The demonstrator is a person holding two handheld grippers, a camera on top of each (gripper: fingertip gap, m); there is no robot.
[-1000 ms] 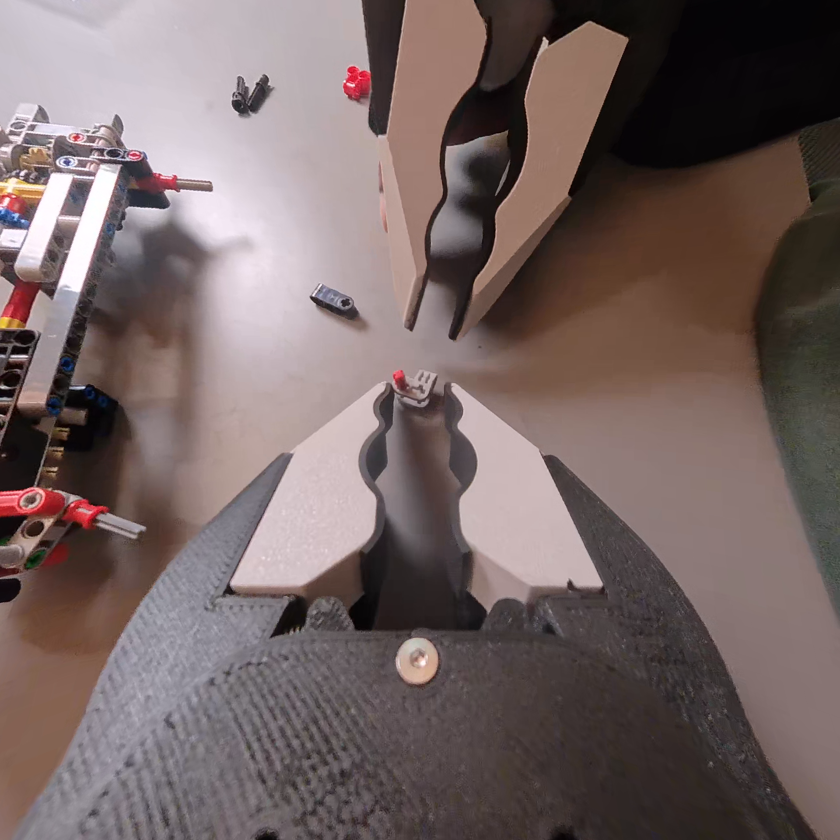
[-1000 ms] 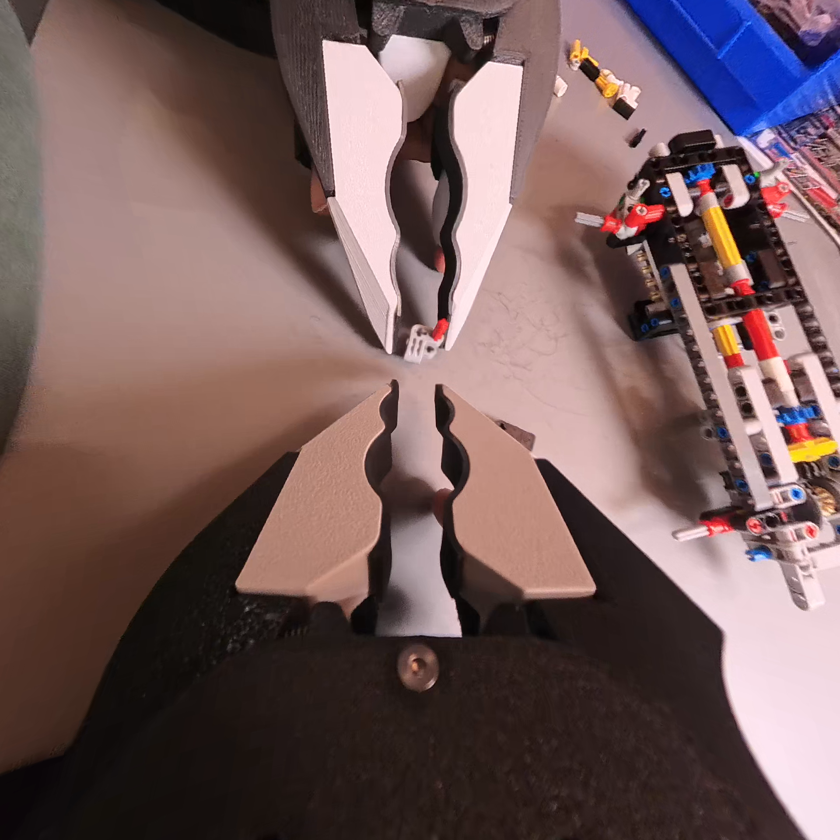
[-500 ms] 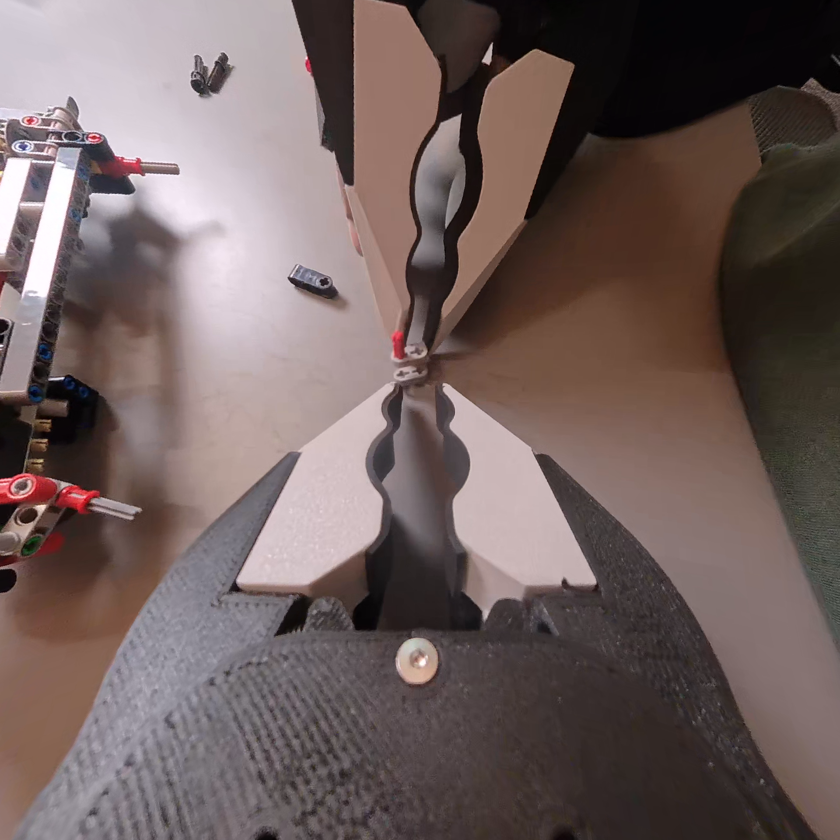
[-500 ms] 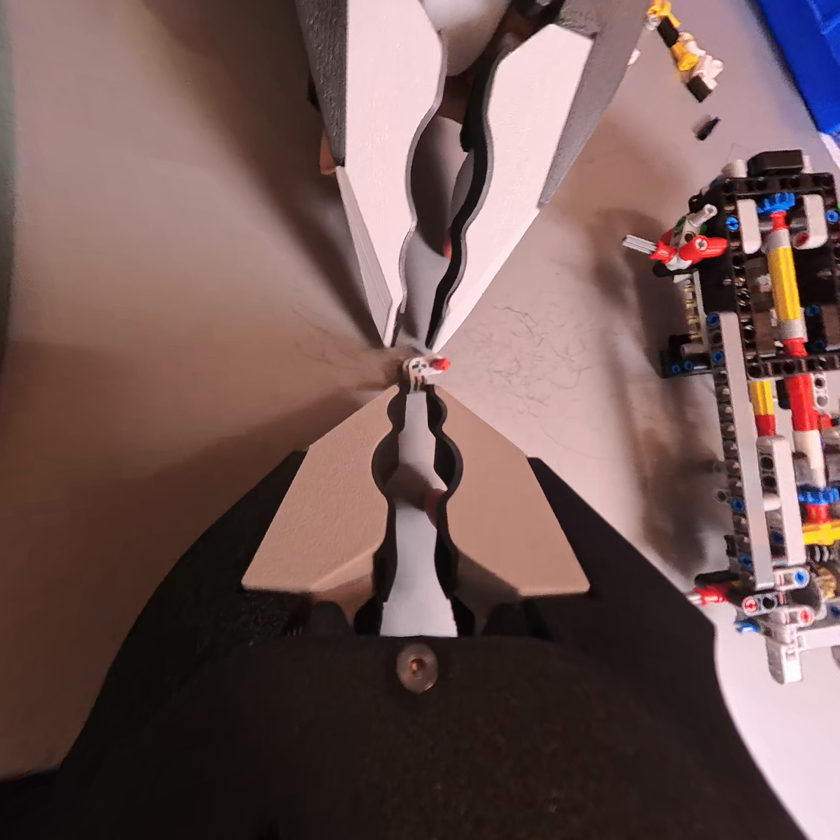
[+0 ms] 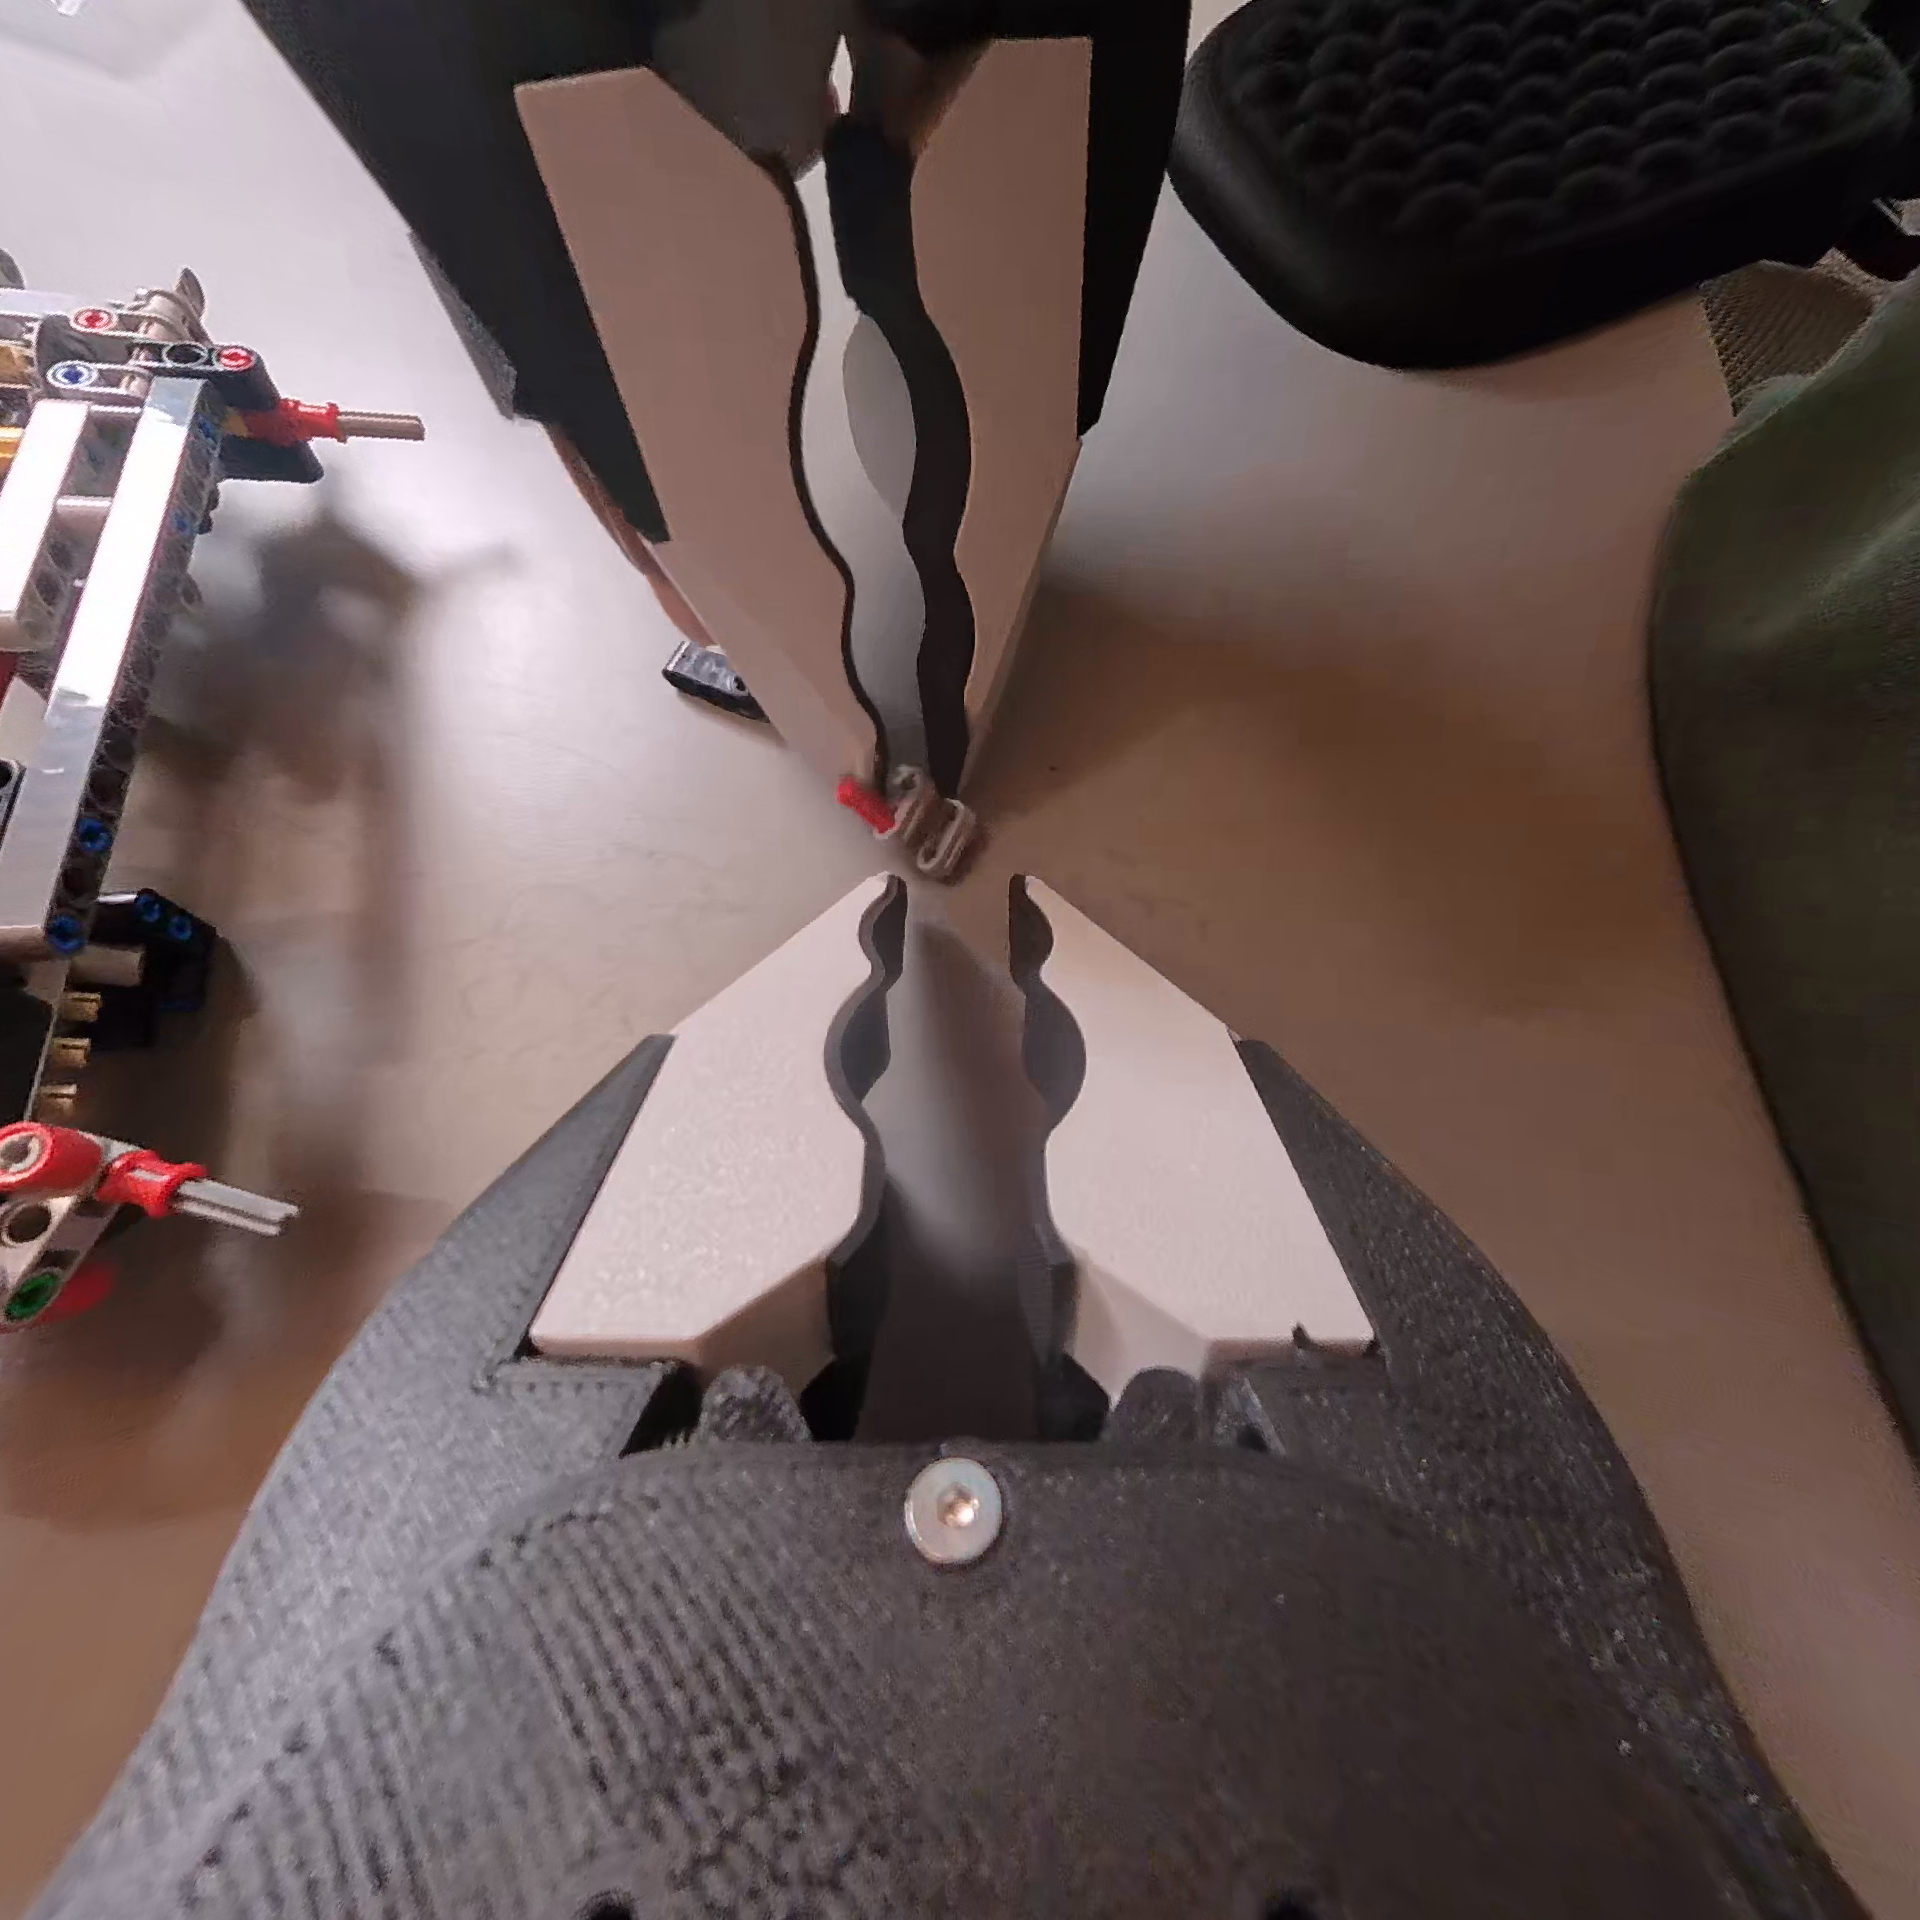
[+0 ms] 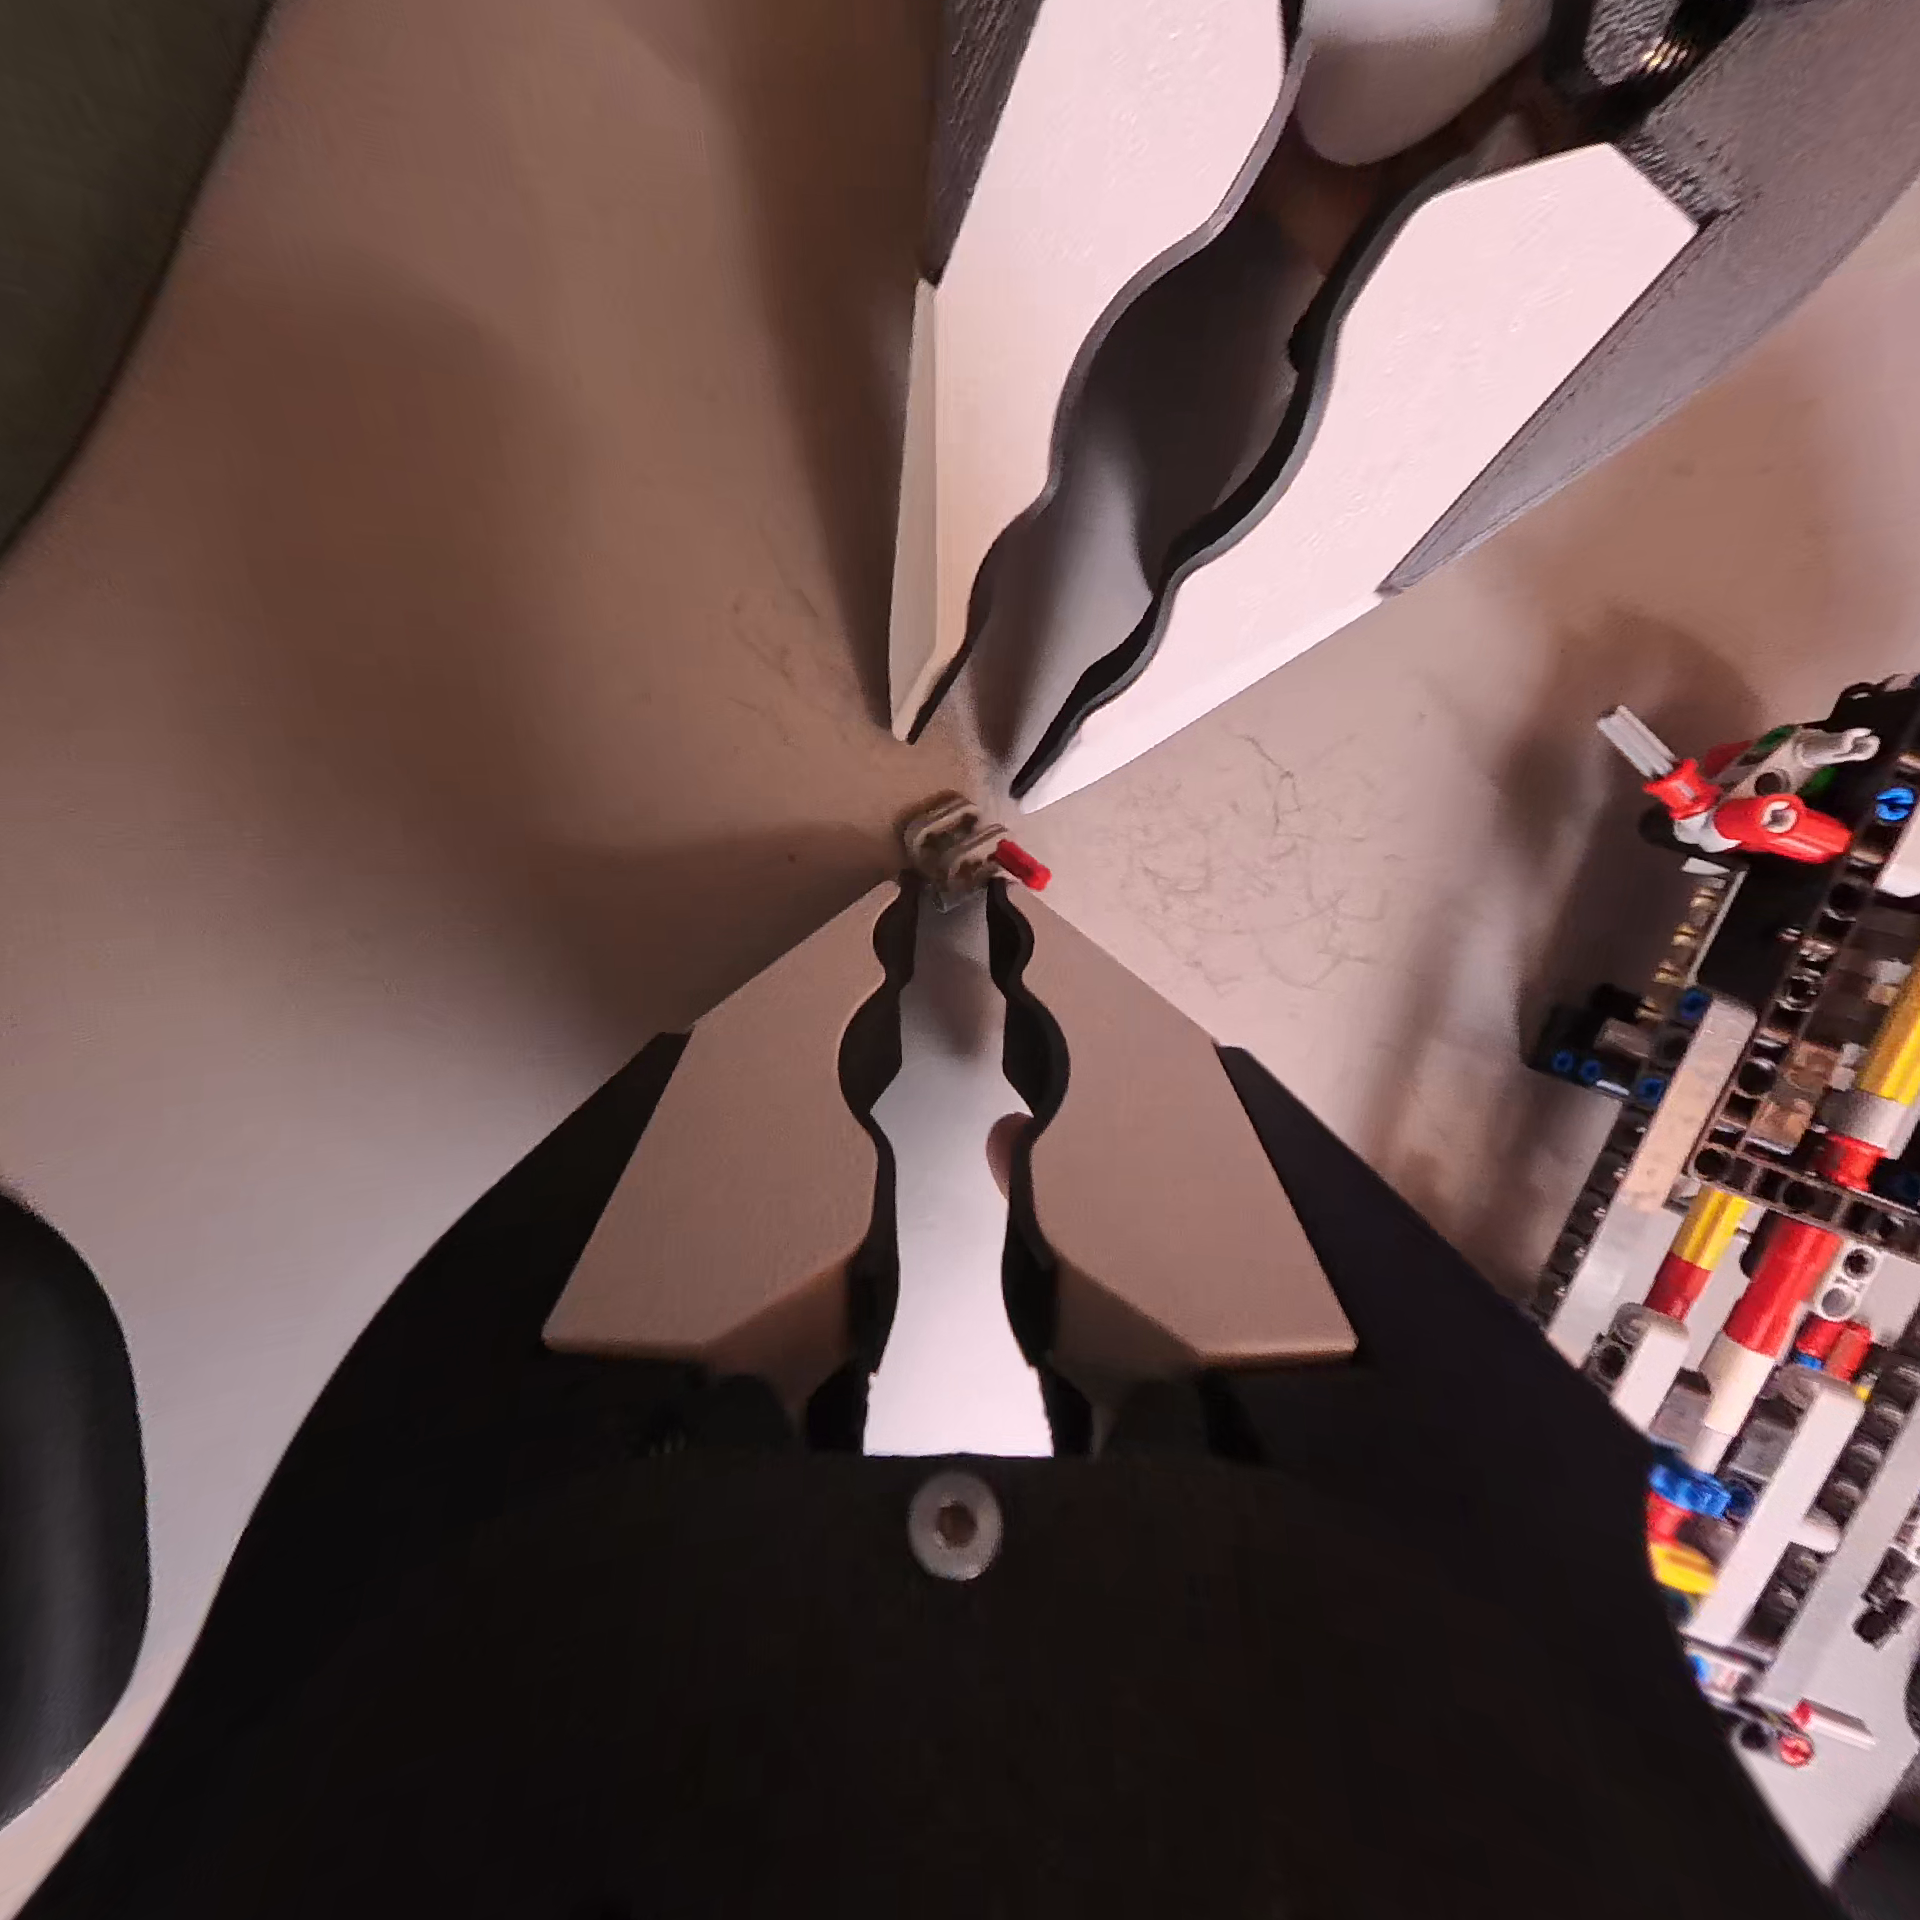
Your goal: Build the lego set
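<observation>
Since the earlier frame the left gripper has let go, its tips now slightly parted just short of the grey piece; the right gripper pinches that piece at frame centre; chassis sits at right edge.

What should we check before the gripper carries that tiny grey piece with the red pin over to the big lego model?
1. Right gripper shut on the grey piece: ok.
2. Left gripper clear of it: ok, jaws apart, not touching.
3. Red pin in the piece: ok, sticks out sideways.
4. Piece lifted off the table: cannot tell.
5. Lego model in view: ok, off to one side.
</observation>
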